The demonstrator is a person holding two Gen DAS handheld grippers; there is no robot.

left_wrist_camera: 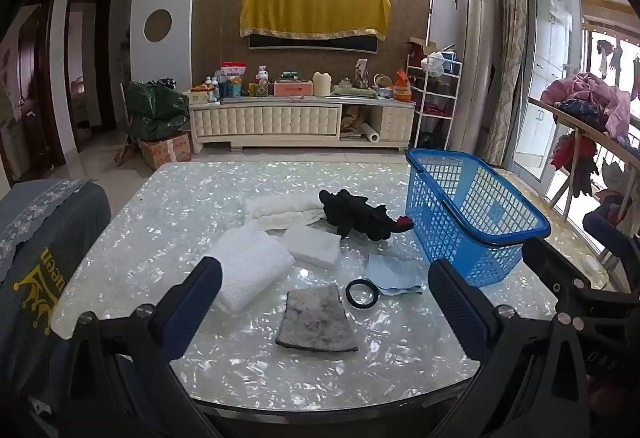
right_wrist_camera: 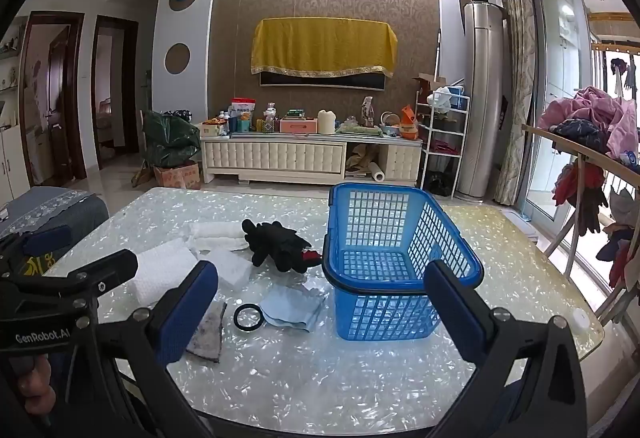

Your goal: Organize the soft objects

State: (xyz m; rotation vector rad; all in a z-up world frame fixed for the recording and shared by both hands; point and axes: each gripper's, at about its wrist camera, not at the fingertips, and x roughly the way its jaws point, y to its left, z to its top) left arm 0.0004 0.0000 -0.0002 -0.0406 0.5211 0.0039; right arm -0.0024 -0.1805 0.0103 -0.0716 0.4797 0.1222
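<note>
Nearest the cameras, two grippers are held side by side above the near edge of a pearly, shell-patterned table [left_wrist_camera: 120, 238]. The left gripper [left_wrist_camera: 324, 298] is spread wide with nothing between its blue pads; the right gripper [right_wrist_camera: 320, 302] is likewise spread wide and grasps nothing.

Just beyond the left gripper, a grey, worn cloth [left_wrist_camera: 316, 322] is laid flat on the table. Beside it, a black ring [left_wrist_camera: 362, 293] is seen, touching the edge of a pale blue cloth [left_wrist_camera: 394, 274]. To the left, a white textured pad [left_wrist_camera: 248, 270] is set, with a white sponge block [left_wrist_camera: 314, 244] just behind it.

Farther back, a rolled white towel [left_wrist_camera: 280, 210] is laid across the table, and a black plush toy [left_wrist_camera: 356, 216] with a small red part rests against it.

To the right, an empty blue mesh basket [right_wrist_camera: 404, 258] is stood upright, near the toy and the pale blue cloth.

Beyond the table, a cluttered white TV cabinet [right_wrist_camera: 312, 158] is seen against the wall.
</note>
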